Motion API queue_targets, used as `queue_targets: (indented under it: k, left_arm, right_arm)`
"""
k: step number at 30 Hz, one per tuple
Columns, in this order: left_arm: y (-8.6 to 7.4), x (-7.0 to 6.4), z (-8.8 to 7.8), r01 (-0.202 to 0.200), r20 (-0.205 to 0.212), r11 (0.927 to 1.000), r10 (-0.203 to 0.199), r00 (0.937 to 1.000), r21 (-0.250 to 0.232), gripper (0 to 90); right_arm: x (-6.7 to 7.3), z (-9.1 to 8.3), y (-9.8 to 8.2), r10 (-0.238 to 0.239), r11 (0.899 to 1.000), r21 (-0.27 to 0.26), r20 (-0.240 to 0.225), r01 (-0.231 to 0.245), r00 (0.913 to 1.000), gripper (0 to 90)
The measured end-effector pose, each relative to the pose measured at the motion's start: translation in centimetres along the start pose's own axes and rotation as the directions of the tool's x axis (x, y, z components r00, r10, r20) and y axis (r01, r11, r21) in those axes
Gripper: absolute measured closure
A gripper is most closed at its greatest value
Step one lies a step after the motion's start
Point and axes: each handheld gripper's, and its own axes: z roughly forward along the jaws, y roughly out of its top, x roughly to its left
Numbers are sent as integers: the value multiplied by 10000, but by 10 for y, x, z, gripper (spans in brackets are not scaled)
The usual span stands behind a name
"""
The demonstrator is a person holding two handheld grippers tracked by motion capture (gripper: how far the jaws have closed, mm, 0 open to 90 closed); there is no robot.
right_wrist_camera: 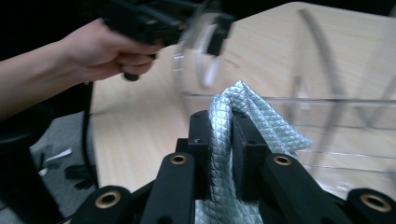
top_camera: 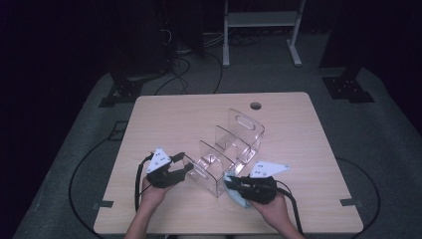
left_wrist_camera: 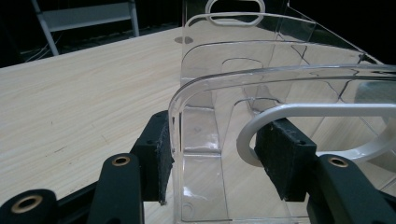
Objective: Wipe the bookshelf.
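Observation:
A clear plastic rack (top_camera: 234, 144) with several upright dividers stands slantwise on the wooden table (top_camera: 169, 119). My left gripper (top_camera: 186, 167) is shut on the rack's near end wall. In the left gripper view its pads (left_wrist_camera: 159, 158) sit on either side of that wall (left_wrist_camera: 261, 79), beside the handle slot. My right gripper (top_camera: 230, 183) is shut on a pale blue quilted cloth (top_camera: 238, 199) at the rack's near right corner. In the right gripper view the cloth (right_wrist_camera: 252, 112) bunches up between the jaws (right_wrist_camera: 219, 135), against the rack (right_wrist_camera: 327, 93). The left gripper (right_wrist_camera: 205, 32) shows blurred beyond.
A round cable hole (top_camera: 256, 105) lies near the table's far edge. Bare wood spreads to the left and far side of the rack. Cables trail from both grippers over the near edge. A metal frame (top_camera: 261, 20) and floor cables stand beyond the table.

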Motion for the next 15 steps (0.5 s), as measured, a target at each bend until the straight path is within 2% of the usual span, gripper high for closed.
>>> queue_targets:
  k: [1,2,4,6,8,9,10,15]
  left_arm:
    - [0,0,0,22,-35,10000,-22,10000,-10,465]
    - [0,0,0,39,-94,10000,-39,9999,4,465]
    - [1,0,1,17,-222,10000,-16,9998,51,462]
    - [2,0,1,-2,-380,9999,7,9993,125,451]
    - [2,-2,2,11,-522,9998,-2,9986,177,441]
    - [3,-2,3,-19,-570,9998,29,9984,179,437]
    - [3,-3,4,-21,-592,9998,33,9982,203,434]
    - [3,-2,6,79,-671,9996,-61,9977,269,433]
  right_arm:
    - [8,6,-1,-172,9998,114,-222,175,9996,791]
    - [8,6,-1,-172,9998,114,-222,175,9996,791]
    - [15,12,-1,-205,9995,219,-587,219,9981,792]
    - [19,15,-1,-505,9982,307,-550,523,9972,792]
    - [14,13,0,-356,9988,311,-583,374,9977,791]
    - [11,11,0,-297,9993,236,-421,307,9987,791]
    - [1,5,0,-92,9999,130,-142,94,9999,791]
    - [-11,3,-3,257,9997,51,108,-258,9996,790]
